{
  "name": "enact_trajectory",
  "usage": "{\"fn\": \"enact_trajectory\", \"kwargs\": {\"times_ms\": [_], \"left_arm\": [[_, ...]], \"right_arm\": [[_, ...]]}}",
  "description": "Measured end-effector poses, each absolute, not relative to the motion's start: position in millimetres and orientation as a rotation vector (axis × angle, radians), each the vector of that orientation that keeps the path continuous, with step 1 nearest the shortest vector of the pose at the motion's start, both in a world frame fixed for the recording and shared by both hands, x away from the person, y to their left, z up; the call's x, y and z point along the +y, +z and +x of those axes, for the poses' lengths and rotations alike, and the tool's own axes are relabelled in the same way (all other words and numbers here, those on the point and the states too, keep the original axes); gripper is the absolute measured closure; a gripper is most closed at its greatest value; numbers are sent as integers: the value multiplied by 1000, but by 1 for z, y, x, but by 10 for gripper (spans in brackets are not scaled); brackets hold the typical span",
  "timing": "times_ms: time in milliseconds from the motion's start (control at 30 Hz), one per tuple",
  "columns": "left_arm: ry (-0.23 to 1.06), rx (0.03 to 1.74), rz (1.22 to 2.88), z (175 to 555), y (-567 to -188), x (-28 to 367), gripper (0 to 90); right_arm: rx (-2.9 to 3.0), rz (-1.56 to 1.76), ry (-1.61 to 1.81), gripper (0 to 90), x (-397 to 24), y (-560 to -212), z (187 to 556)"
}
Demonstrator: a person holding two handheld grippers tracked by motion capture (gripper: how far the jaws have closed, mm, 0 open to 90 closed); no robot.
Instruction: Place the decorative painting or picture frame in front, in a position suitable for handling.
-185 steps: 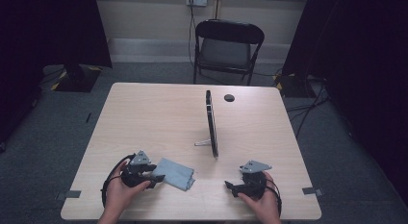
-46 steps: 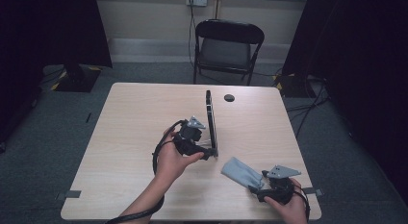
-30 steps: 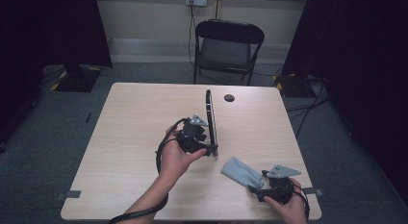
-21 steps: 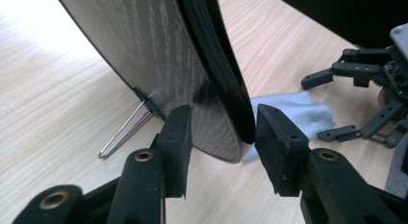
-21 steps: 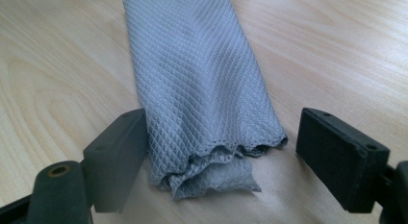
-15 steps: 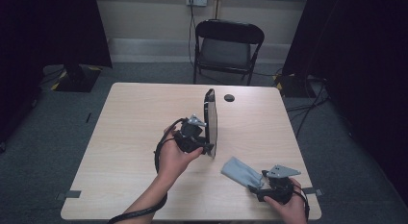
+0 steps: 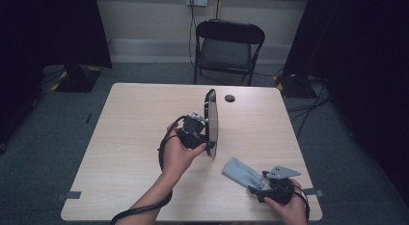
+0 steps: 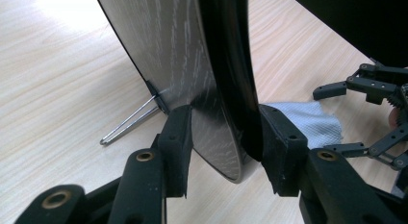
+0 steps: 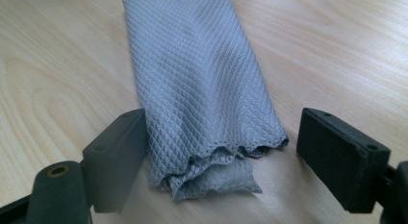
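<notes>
mirror [image 8: 192, 65] edge between closing left gripper [image 8: 223, 147] jaws; right gripper [image 9: 221, 156] jaws apart astride cloth [image 9: 202, 84]

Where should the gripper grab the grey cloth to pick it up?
Grab the grey cloth at its bunched near end, probably coming straight from where the right gripper sits. The folds there stand up off the table, and the open jaws already sit on both sides of it.
</notes>
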State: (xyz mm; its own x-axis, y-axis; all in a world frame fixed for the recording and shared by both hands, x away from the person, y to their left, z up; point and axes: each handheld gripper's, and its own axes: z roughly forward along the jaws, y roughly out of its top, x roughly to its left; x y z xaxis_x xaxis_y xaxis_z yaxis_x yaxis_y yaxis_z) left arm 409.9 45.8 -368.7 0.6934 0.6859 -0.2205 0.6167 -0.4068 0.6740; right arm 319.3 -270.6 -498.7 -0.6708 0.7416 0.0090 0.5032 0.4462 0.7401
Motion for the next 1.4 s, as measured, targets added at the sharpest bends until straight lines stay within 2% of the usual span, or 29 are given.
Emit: {"fn": "enact_trajectory", "kwargs": {"times_ms": [300,467,567,600,633,833,1000,1133,1167,1233,1400], "left_arm": [[108,1025,2130,411,-368,52,628],[113,1074,2138,411,-366,58,699],[113,1086,2131,411,-366,62,711],[123,1085,2137,412,-367,63,707],[152,1091,2123,412,-368,63,573],[129,1105,2111,418,-372,60,579],[113,1100,2109,420,-370,56,667],[130,1125,2102,422,-369,53,697],[195,1156,2123,421,-366,54,725],[204,1142,2117,423,-366,58,787],[189,1137,2097,424,-365,61,789]], "right_arm": [[2385,1064,1061,182,-271,-499,319],[2386,1063,1061,182,-271,-499,319],[2387,1063,1060,182,-270,-499,320],[2387,1064,1059,181,-270,-499,320],[2385,1063,1060,181,-270,-499,320],[2386,1063,1060,180,-270,-499,320],[2385,1063,1060,180,-270,-499,320],[2386,1063,1060,180,-270,-499,320],[2386,1063,1060,181,-270,-499,320],[2385,1064,1061,181,-270,-499,320],[2385,1067,1059,181,-270,-499,320]]}}
